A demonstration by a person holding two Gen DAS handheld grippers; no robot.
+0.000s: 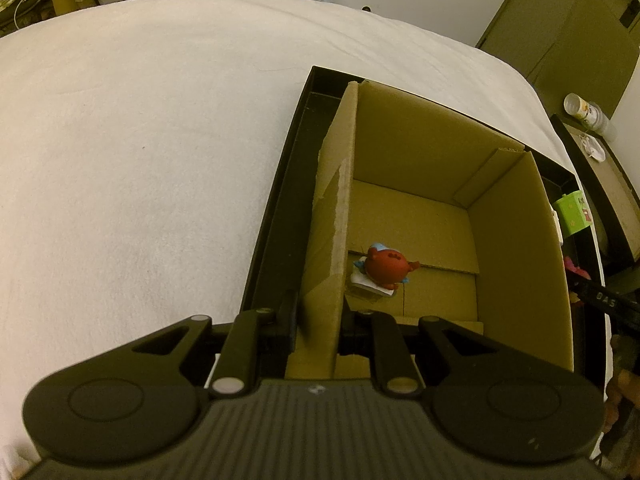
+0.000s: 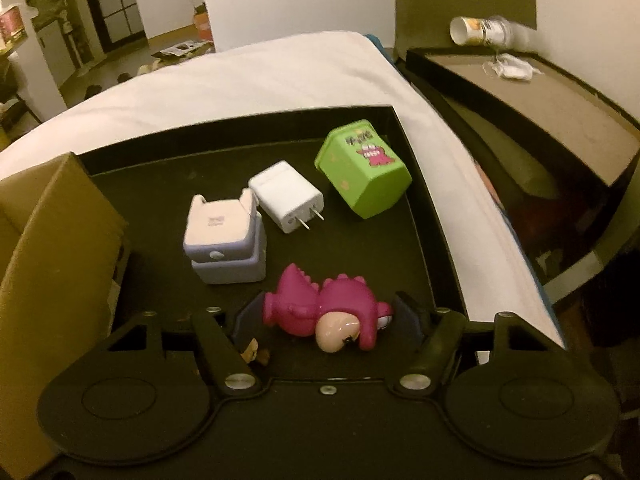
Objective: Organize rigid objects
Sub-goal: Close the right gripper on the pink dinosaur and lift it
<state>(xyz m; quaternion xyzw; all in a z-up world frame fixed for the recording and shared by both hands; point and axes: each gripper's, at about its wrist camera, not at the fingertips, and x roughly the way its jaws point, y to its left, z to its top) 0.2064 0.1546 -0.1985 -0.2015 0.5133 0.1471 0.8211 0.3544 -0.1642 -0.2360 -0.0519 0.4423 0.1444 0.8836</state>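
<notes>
left gripper (image 1: 318,316): clamped on the left wall of the cardboard box (image 1: 520,240), steadying it
right gripper (image 2: 326,314): half open, fingers either side of the pink dinosuit figure (image 2: 324,312); contact unclear, not lifted
figure spot: lying on its side at the near edge of the black tray (image 2: 416,216)
already sorted: red figure (image 1: 386,266) on box floor by left wall
waiting: lilac case (image 2: 226,248), white charger (image 2: 286,196), green tin (image 2: 362,168), mid-tray to far right corner
tip: likely close on the body, not the round head, then lift straight

Hidden and blurred bits
Small brown figure (image 2: 253,354) mostly hidden behind right gripper's linkage; tipped cup (image 2: 486,32) motion-blurred, label unreadable.
</notes>
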